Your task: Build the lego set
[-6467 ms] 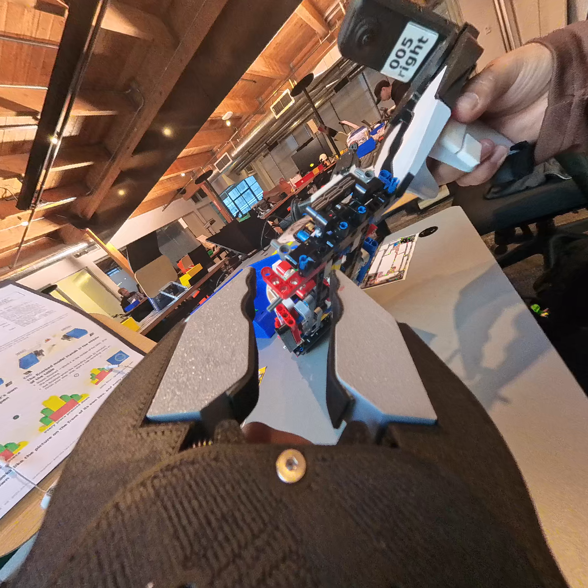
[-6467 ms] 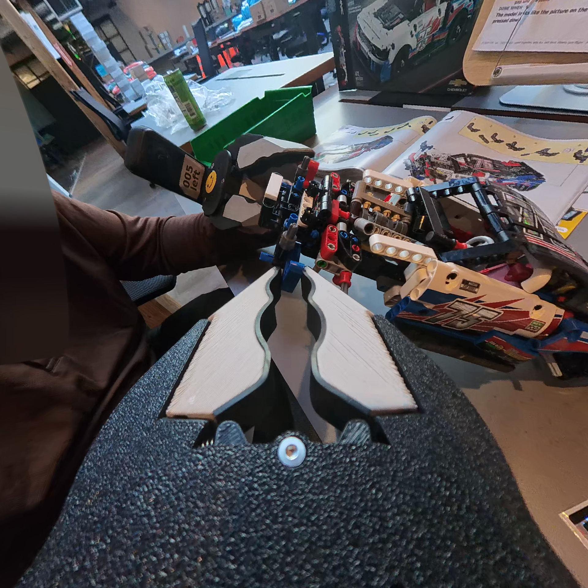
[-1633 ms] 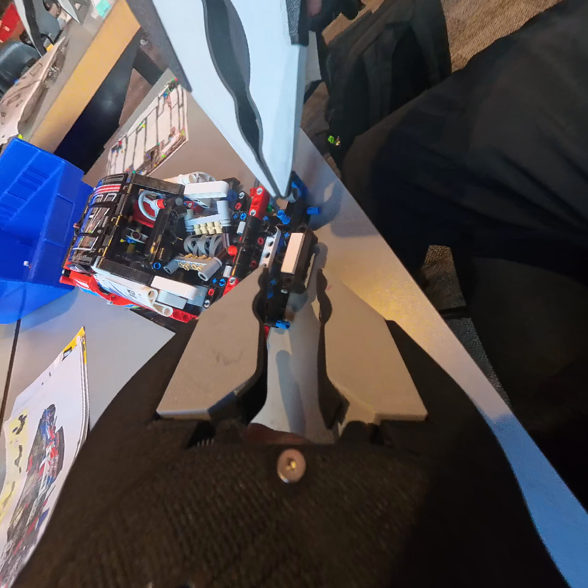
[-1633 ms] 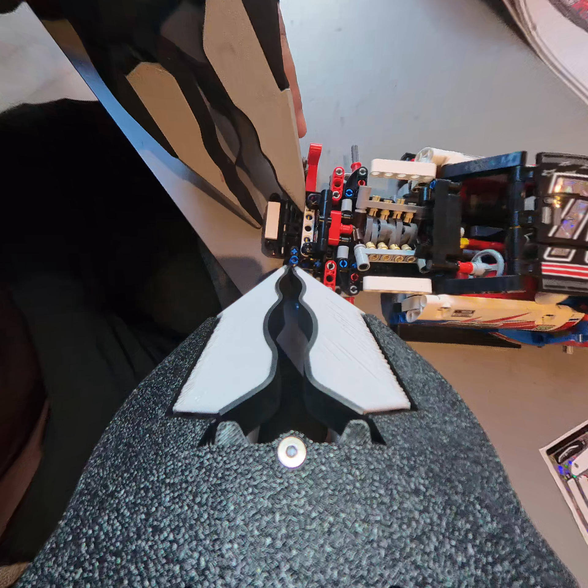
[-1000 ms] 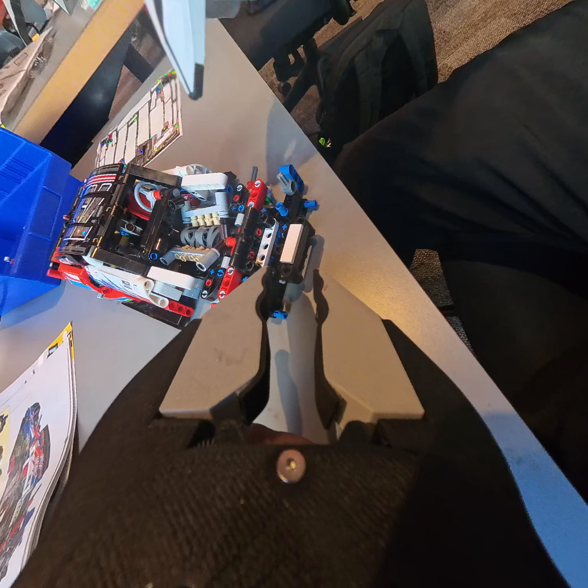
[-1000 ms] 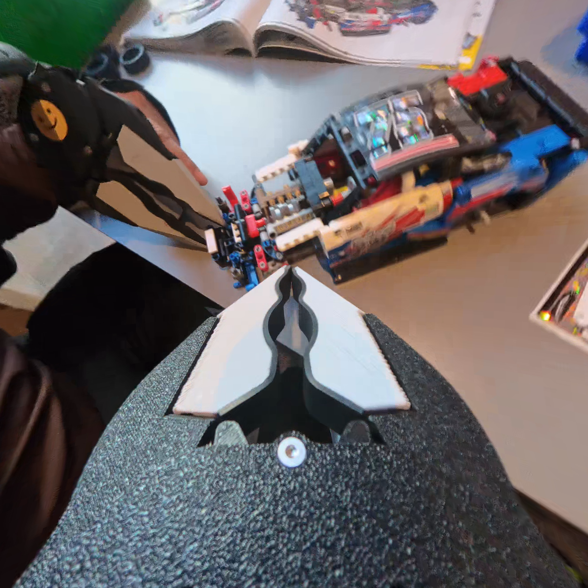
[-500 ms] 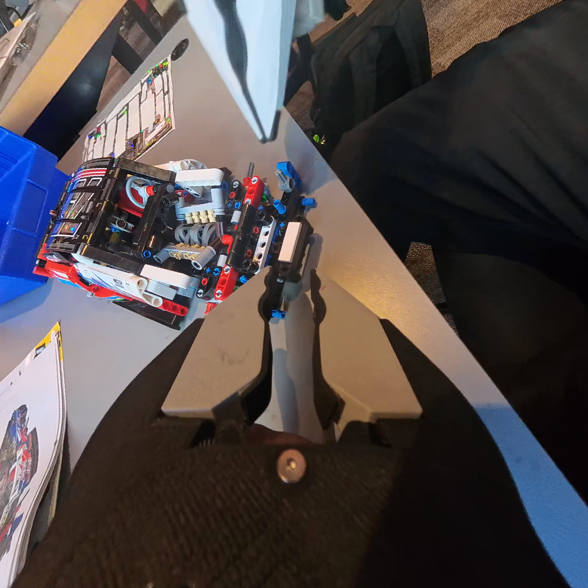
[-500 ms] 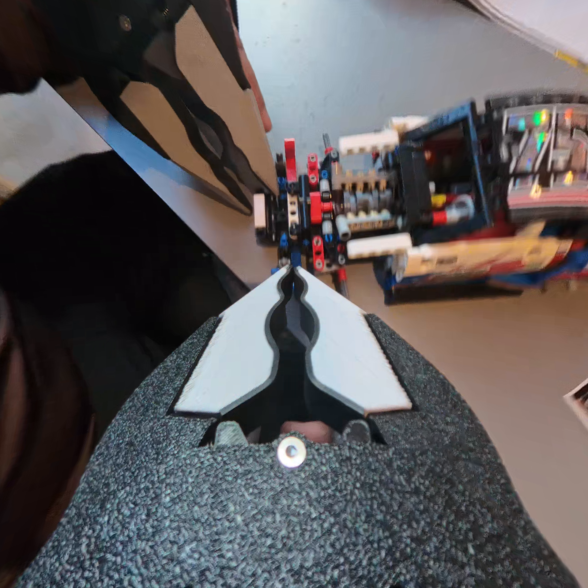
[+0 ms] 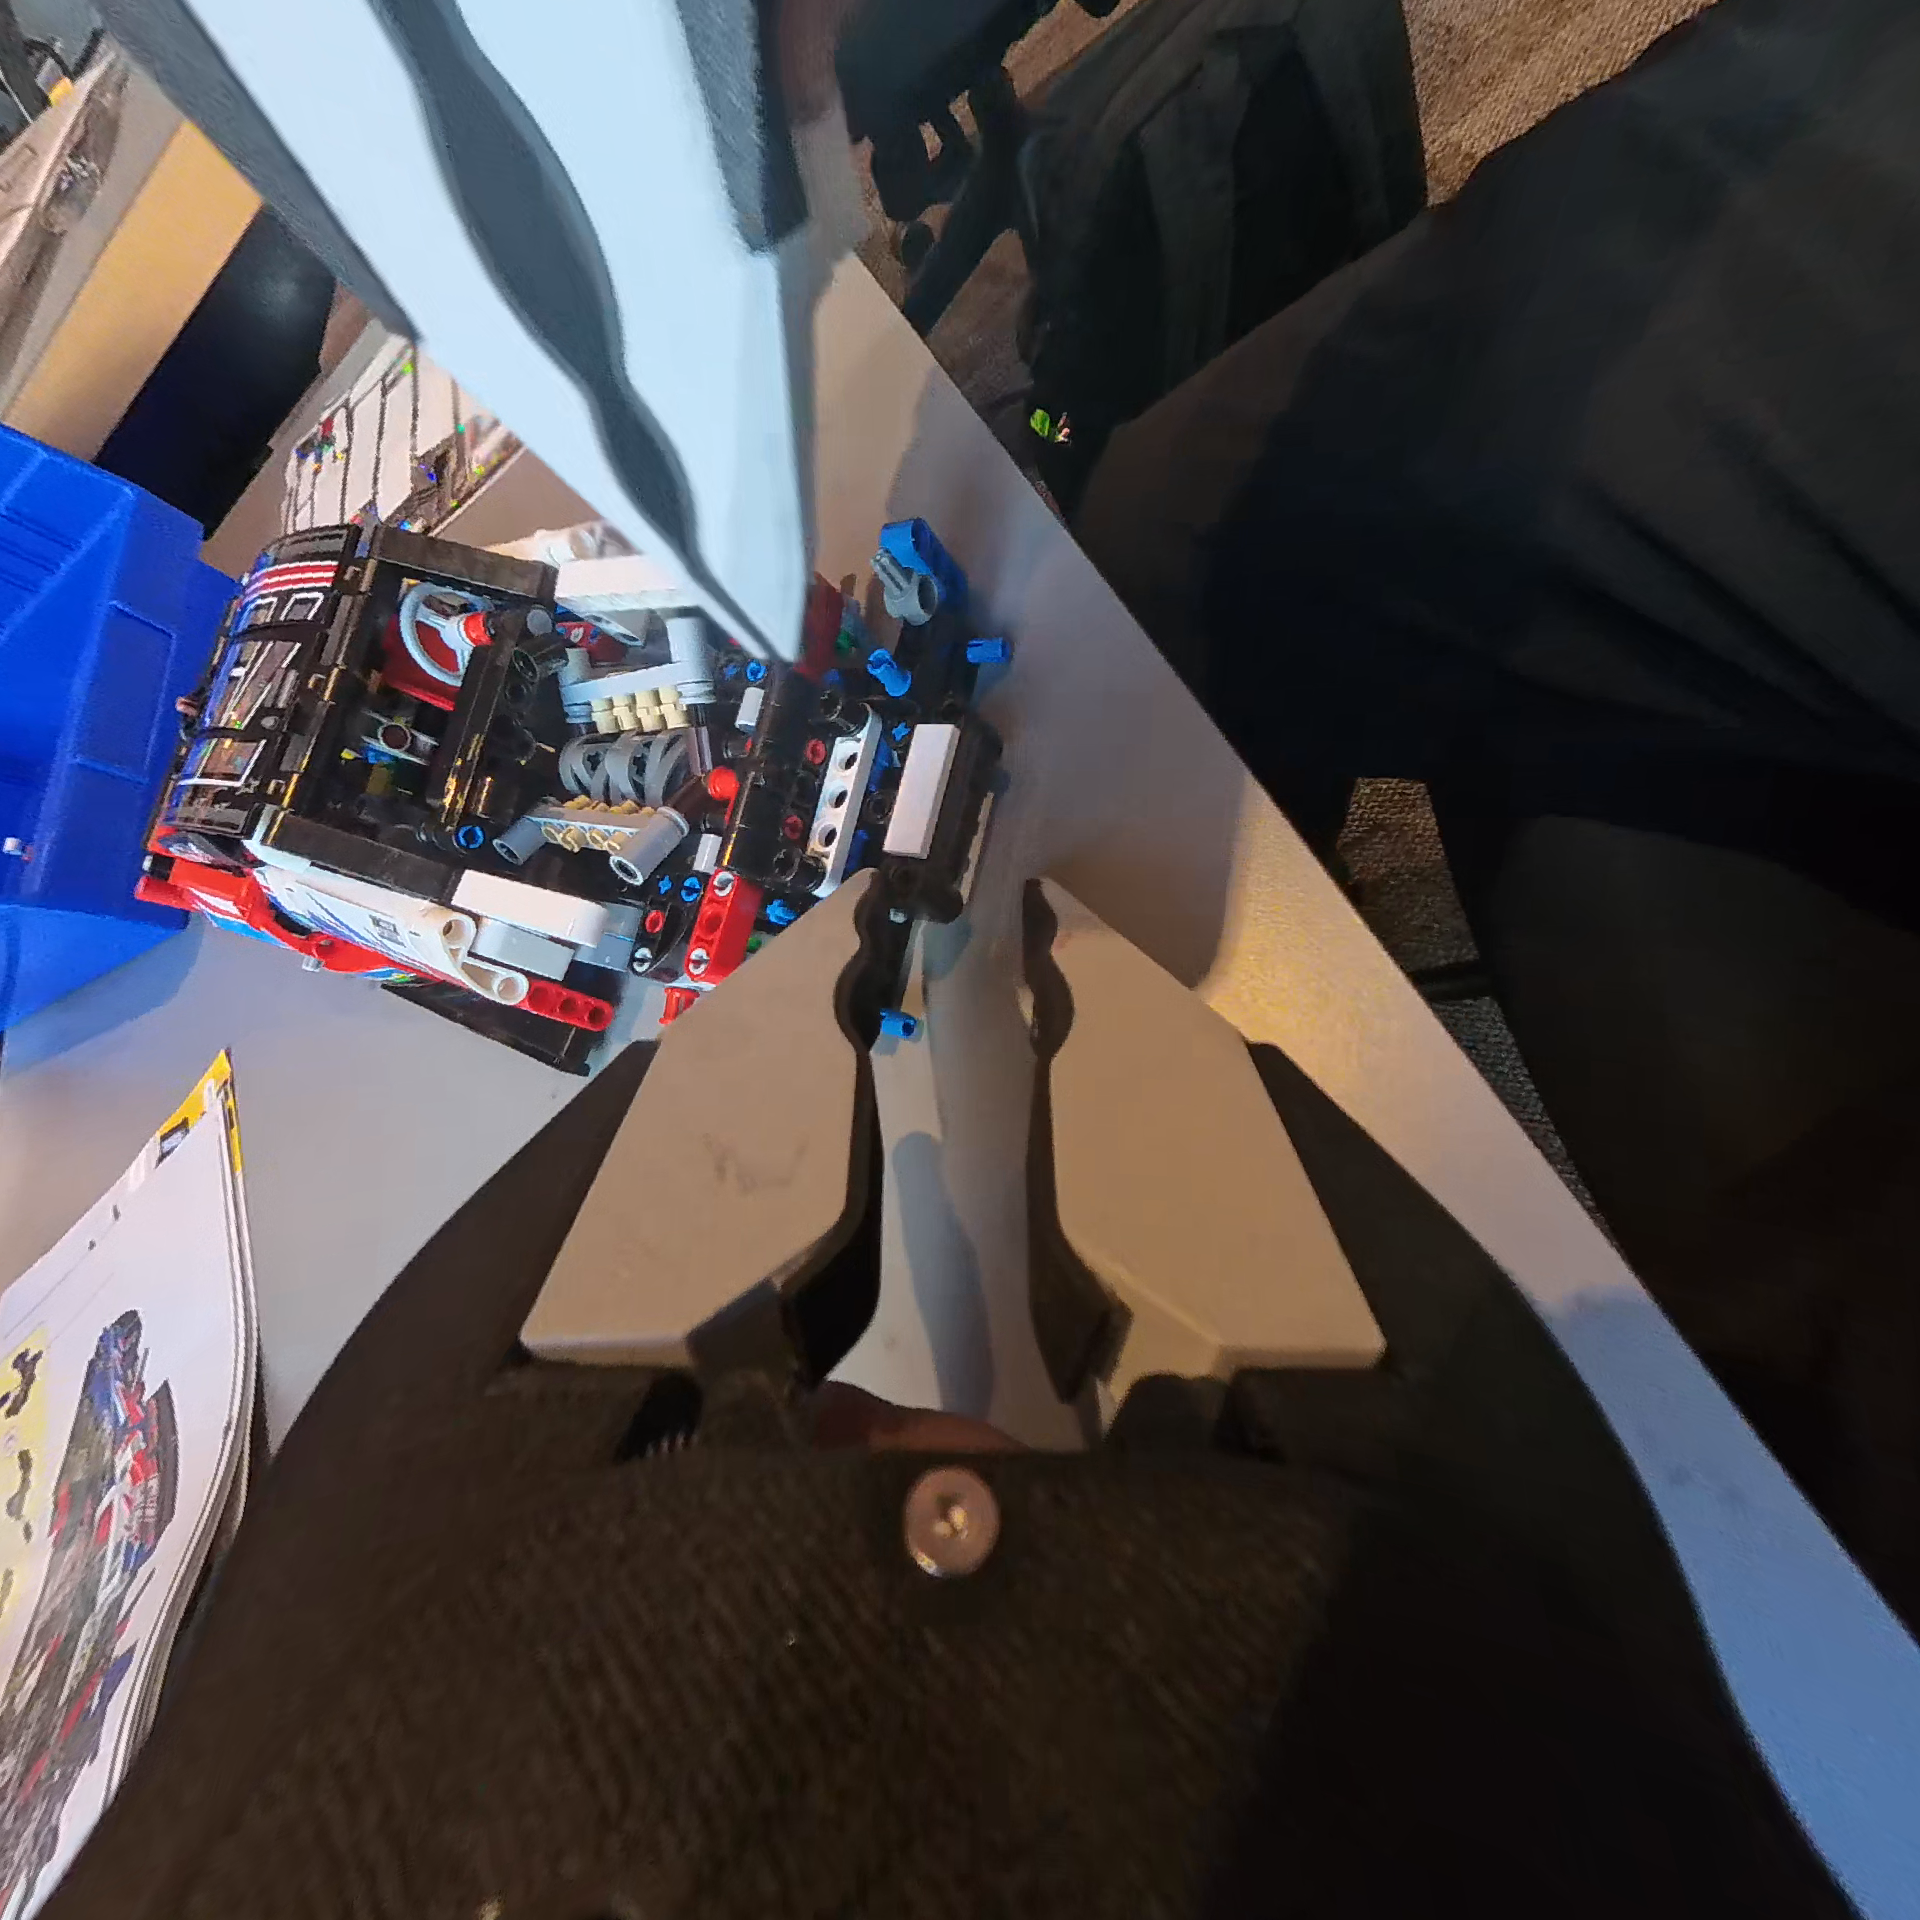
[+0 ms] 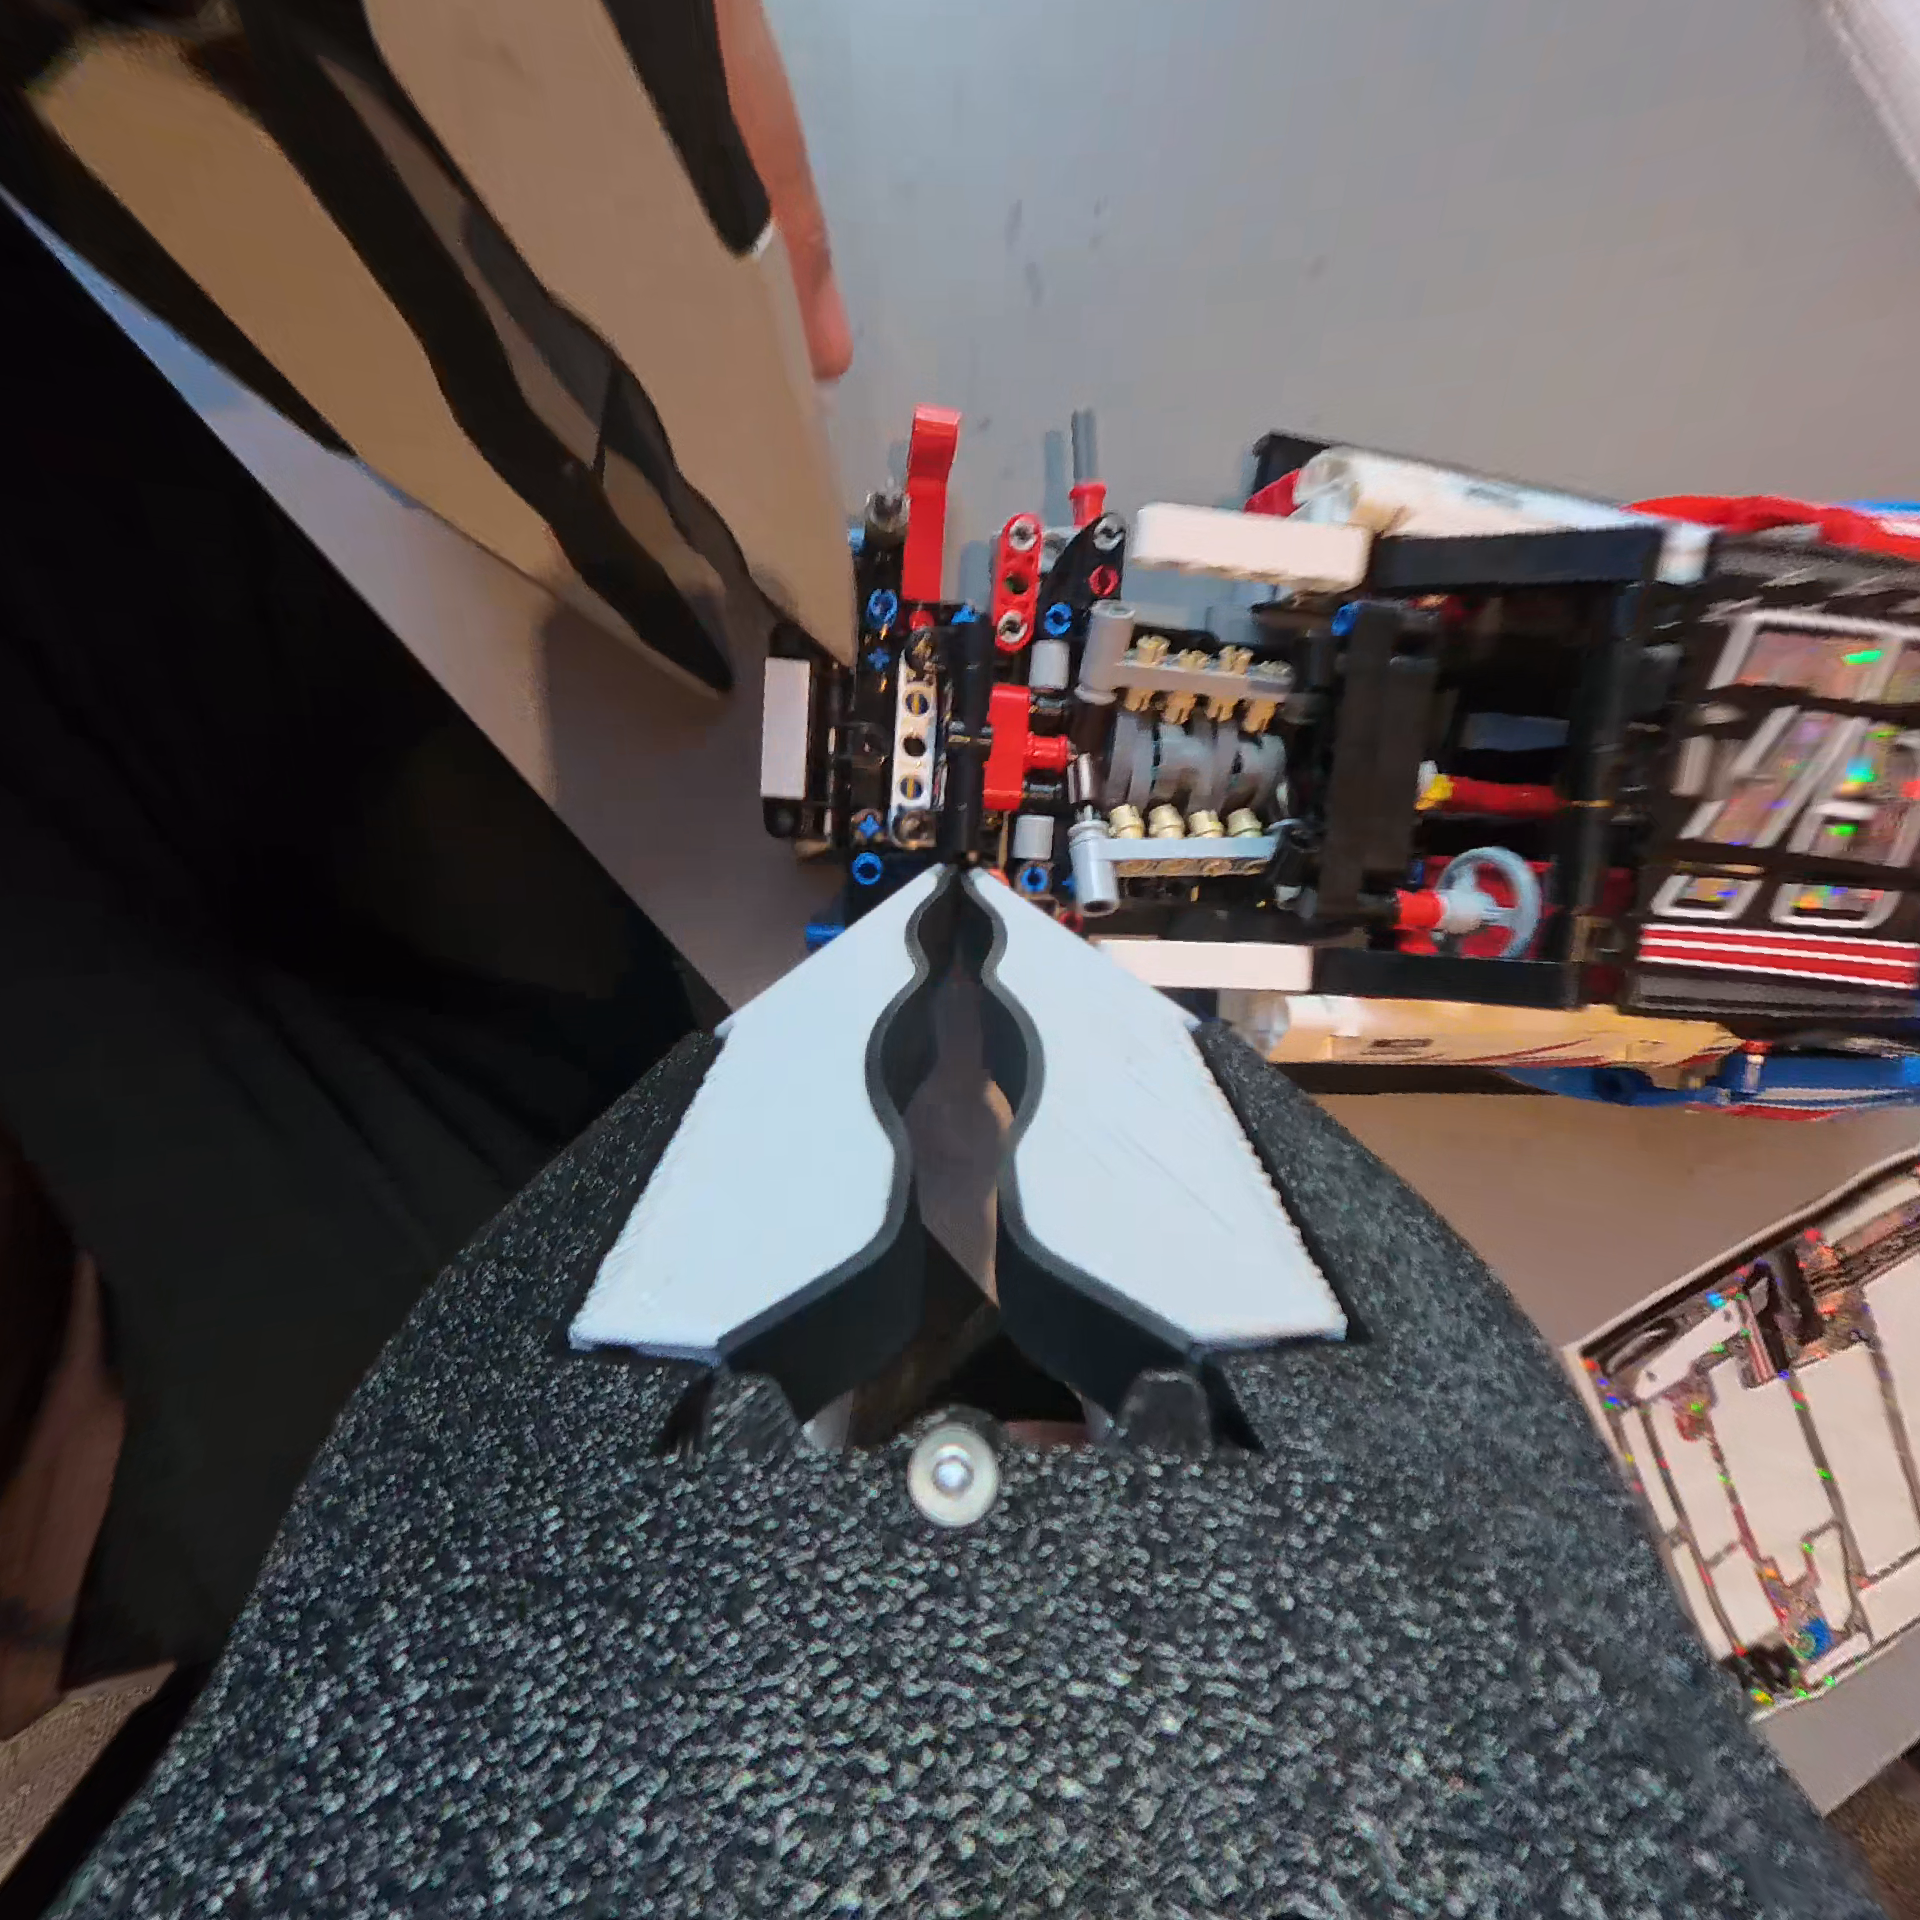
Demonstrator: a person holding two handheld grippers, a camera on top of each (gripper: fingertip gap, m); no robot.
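The half-built lego car lies on the grey table, its open front end close to the near edge. My left gripper is open. A black front beam with a blue pin sits between the jaws against the left finger, and the right finger stands clear of it. My right gripper is shut with nothing visibly held. Its tips touch the car at a black upright beam in the front section. In the left wrist view it comes down from above. The left gripper's fingers show at the upper left.
A blue bin stands behind the car. An instruction booklet lies at the left, and a sticker sheet lies to the right of the car. The table edge runs diagonally, with a person's dark-clothed lap beyond it. Tip to tip, the grippers are about 6 cm apart.
The car, held up in the air 6.5 s ago, now rests on the table. The right gripper lifted away a second ago and has come back down onto the car's front. The left gripper barely moved.
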